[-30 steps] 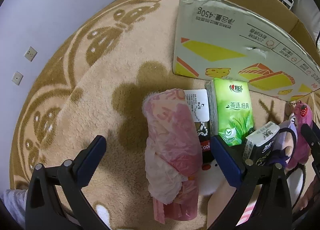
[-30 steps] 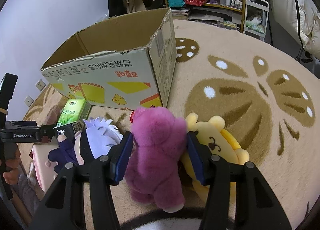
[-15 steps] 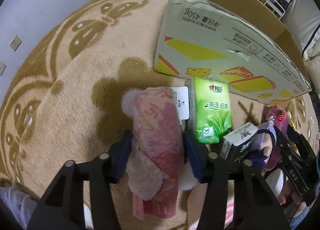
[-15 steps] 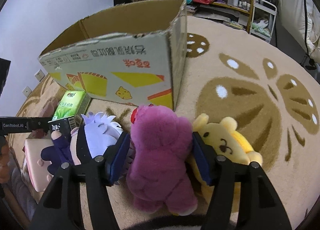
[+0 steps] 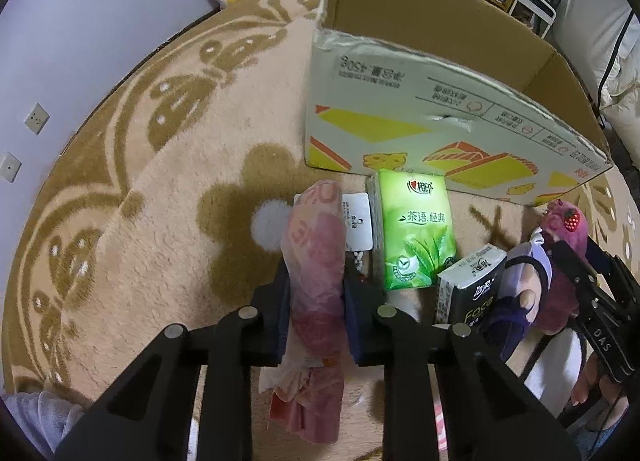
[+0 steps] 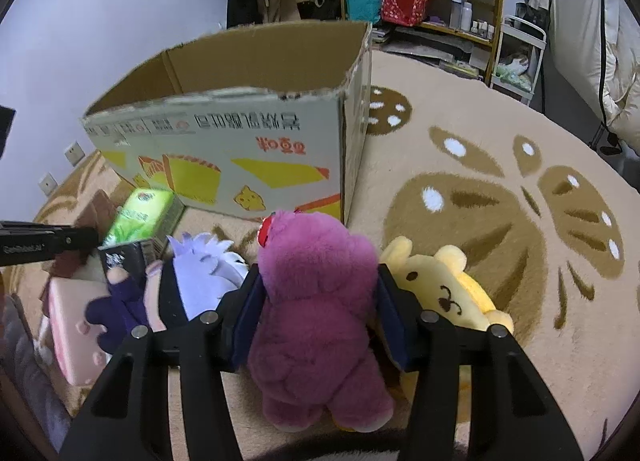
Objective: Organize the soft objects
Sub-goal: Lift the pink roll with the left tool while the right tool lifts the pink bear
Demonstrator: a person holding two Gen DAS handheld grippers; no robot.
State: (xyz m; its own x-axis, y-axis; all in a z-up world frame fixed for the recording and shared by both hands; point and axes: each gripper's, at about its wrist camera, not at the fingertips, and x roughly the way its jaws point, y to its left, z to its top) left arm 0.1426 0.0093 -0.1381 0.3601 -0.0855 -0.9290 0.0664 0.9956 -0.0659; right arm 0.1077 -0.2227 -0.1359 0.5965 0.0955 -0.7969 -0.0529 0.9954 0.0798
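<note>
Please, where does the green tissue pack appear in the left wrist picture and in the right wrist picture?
Left wrist view: the green tissue pack lies at centre, slightly right, just below the cardboard box.
Right wrist view: the pack is at the left, below the box's lower left corner.
Shared landmark: the cardboard box, with yellow shapes printed on its wall, behind the pack in both views.

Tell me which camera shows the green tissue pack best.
The left wrist view. There the green tissue pack lies face up on the rug in front of the cardboard box, its whole printed front readable. In the right wrist view the pack is small, glary and foreshortened at the left edge, partly hidden behind the black tissue pack.
</note>
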